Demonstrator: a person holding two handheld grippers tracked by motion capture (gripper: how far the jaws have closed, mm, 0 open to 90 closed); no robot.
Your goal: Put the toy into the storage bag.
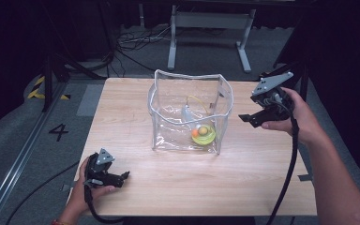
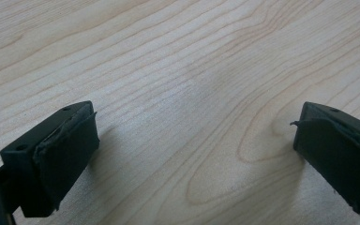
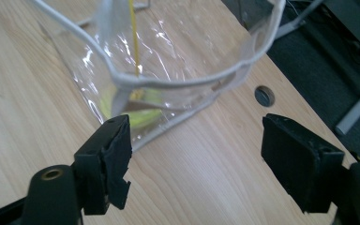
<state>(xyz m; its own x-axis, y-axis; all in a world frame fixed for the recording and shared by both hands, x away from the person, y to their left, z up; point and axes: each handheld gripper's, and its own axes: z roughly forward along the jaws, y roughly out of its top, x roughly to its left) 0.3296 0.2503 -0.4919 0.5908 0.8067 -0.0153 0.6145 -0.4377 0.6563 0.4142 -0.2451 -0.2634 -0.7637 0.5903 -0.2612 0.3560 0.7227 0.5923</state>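
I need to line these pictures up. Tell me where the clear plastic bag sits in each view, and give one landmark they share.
High view: the clear plastic bag stands open at the middle of the wooden table.
Left gripper view: the bag is not in it.
Right gripper view: the bag is at top centre, beyond the open jaws, its corner by the left jaw.
Shared landmark: the table's pale wood grain.

A light wooden desk (image 1: pixel 136 187) with visible grain is seen at the centre of the frame. A clear plastic bag (image 1: pixel 190 112) with white trim is stood upright on it, slightly above the middle. A round hole (image 3: pixel 264 95) is cut into the desktop near one edge.
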